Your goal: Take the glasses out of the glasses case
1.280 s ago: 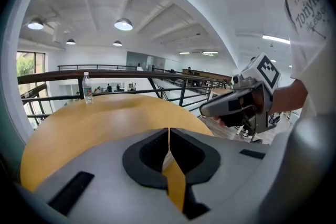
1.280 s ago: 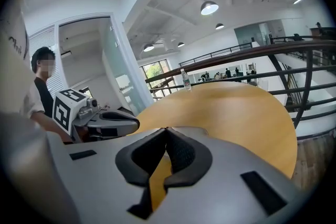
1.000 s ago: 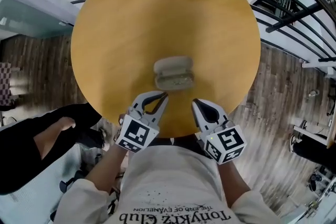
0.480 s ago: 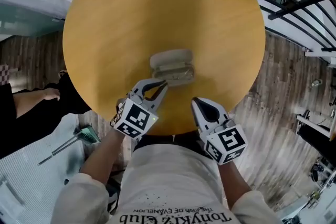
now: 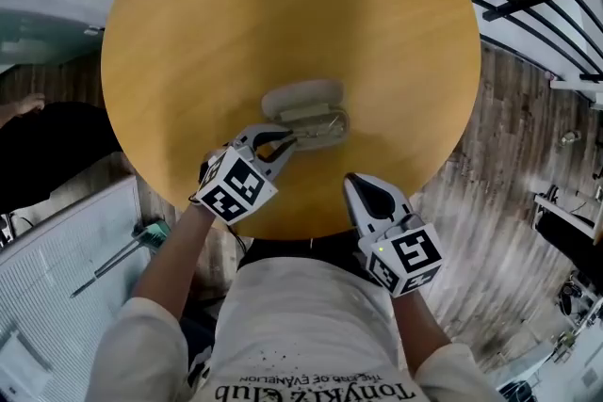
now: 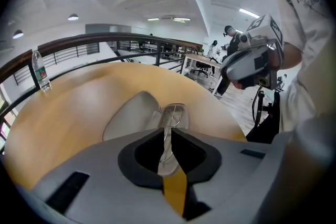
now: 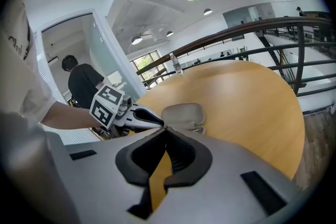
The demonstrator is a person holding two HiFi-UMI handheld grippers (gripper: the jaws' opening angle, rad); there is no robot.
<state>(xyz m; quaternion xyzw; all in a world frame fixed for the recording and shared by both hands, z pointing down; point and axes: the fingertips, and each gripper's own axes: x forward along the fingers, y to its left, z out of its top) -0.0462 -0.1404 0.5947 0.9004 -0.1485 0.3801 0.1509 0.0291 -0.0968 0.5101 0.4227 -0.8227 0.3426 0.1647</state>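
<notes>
Left gripper [image 5: 289,138], fingers clamped on the glasses [image 6: 171,117] in the open case [image 5: 301,96]; right gripper [image 5: 351,183] closed, empty: thin frame may slip, or unheld case lift too

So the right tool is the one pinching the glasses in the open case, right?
No, it is the left tool that pinches the glasses in the open case. The left gripper view shows the thin frame between its shut jaws. The right tool is shut on nothing, short of the case.
</notes>
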